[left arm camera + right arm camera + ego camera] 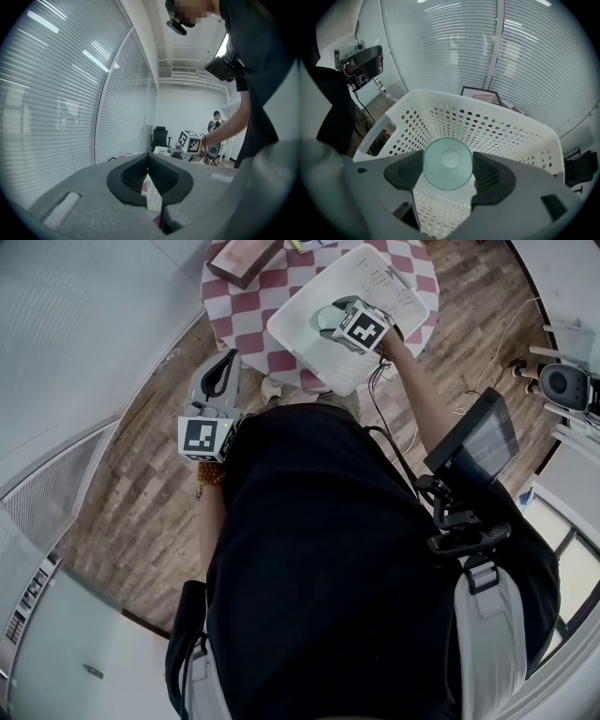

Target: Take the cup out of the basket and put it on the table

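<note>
Right gripper (447, 174) clamped the green cup (447, 161) inside the white basket (497, 125) on the counter (234, 311). Left gripper (149, 174) was closed, empty, over the floor (141, 493).

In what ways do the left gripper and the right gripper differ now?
The left gripper has jaws together, empty; the right gripper clamps a green cup. The left gripper is away from the table; the right gripper reaches into the basket. Both are built alike.
</note>
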The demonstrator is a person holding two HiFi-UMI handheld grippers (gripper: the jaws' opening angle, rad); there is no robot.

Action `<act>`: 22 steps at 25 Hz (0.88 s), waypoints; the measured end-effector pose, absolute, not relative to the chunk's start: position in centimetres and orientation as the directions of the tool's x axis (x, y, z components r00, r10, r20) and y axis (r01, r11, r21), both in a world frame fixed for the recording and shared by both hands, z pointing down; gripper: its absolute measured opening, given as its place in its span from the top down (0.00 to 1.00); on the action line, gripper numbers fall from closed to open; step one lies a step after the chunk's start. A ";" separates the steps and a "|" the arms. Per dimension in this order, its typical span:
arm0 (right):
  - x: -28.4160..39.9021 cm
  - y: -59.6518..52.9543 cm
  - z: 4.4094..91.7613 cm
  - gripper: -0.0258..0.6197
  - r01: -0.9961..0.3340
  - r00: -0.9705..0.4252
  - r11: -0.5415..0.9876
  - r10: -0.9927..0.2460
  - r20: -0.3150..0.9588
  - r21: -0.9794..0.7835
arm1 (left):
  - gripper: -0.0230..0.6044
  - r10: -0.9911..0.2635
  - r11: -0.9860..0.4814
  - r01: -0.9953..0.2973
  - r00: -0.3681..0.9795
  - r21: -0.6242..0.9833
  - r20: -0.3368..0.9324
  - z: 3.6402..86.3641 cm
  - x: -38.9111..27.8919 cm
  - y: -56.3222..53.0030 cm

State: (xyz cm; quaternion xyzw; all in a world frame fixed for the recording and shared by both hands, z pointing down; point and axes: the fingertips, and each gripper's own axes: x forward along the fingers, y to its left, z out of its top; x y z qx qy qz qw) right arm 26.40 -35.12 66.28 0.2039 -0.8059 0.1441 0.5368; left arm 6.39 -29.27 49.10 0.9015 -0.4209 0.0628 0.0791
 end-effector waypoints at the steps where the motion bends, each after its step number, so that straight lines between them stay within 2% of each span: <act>1: 26.4 -35.3 65.9 0.43 -0.486 -0.345 0.874 -0.182 0.921 -0.009 | 0.95 -0.749 -0.633 -0.769 0.638 0.090 0.180 49.1 6.4 -29.3; 15: 24.6 -36.3 58.9 0.43 -0.520 -0.449 0.853 -0.308 0.839 0.035 | 0.95 -0.728 -0.658 -0.747 0.663 0.093 0.175 49.3 7.2 -29.5; 22: 22.7 -37.6 53.9 0.43 -0.601 -0.562 0.799 -0.414 0.716 -0.010 | 0.95 -0.723 -0.664 -0.743 0.667 0.086 0.183 49.5 6.9 -29.5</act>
